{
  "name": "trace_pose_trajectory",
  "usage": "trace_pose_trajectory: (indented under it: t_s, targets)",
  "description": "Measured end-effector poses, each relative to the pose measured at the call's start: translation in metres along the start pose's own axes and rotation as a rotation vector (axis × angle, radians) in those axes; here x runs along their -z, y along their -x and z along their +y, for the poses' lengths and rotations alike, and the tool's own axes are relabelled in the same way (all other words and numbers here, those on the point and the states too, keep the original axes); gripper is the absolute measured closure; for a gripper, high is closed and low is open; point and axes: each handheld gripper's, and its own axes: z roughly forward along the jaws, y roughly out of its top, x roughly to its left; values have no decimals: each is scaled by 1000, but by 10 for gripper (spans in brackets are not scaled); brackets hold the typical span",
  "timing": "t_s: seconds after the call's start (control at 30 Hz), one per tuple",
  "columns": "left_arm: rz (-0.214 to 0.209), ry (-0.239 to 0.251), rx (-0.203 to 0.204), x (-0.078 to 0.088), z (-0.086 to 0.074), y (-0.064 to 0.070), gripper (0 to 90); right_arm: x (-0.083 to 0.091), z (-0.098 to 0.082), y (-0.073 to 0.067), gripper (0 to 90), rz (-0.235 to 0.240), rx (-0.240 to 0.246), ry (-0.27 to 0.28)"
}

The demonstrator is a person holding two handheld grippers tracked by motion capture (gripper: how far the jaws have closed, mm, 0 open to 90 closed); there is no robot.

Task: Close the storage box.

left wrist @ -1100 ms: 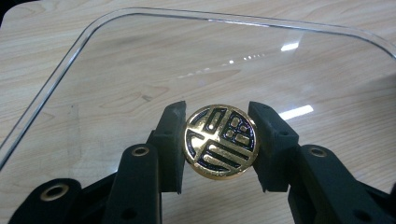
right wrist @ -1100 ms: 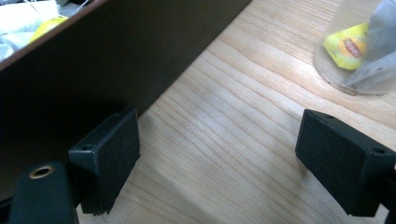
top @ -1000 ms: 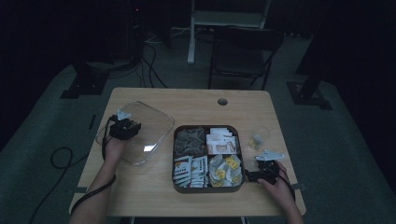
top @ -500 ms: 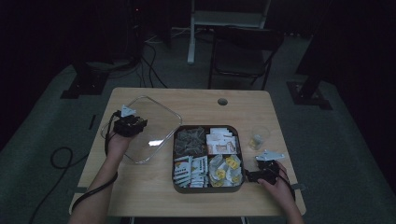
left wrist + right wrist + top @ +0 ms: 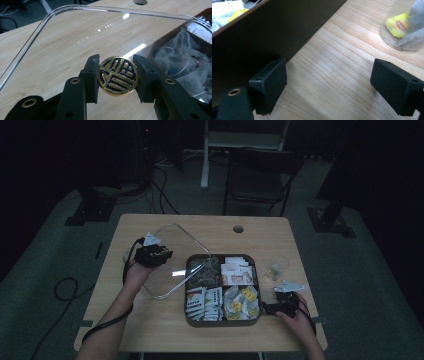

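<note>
One left hand-held gripper (image 5: 117,75) pinches the lid (image 5: 75,32) by its knob (image 5: 117,75); the right (image 5: 329,82) gapes empty. Tilted glass could slip, striking the box (image 5: 200,320).

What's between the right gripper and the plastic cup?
Bare wood. In the right gripper view, only table lies between the right gripper, jaws open, and the clear plastic cup holding a tea bag; the tea box wall stands alongside.

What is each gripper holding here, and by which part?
The left gripper clamps the round gold knob of the clear lid. The right gripper is open beside the brown box, holding nothing.
</note>
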Motion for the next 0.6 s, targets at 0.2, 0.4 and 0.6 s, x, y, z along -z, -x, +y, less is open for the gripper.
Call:
trace_pose_trajectory:
  t_s: [0.2, 0.4, 0.6]
  targets:
    - [-42, 12, -24, -1, 8, 12, 601, 0, 0, 0, 132, 0, 0, 0]
    - [-103, 6, -64, -4, 14, 27, 601, 0, 0, 0, 132, 0, 0, 0]
    - [-153, 3, -108, -8, 21, 43, 602, 0, 0, 0, 132, 0, 0, 0]
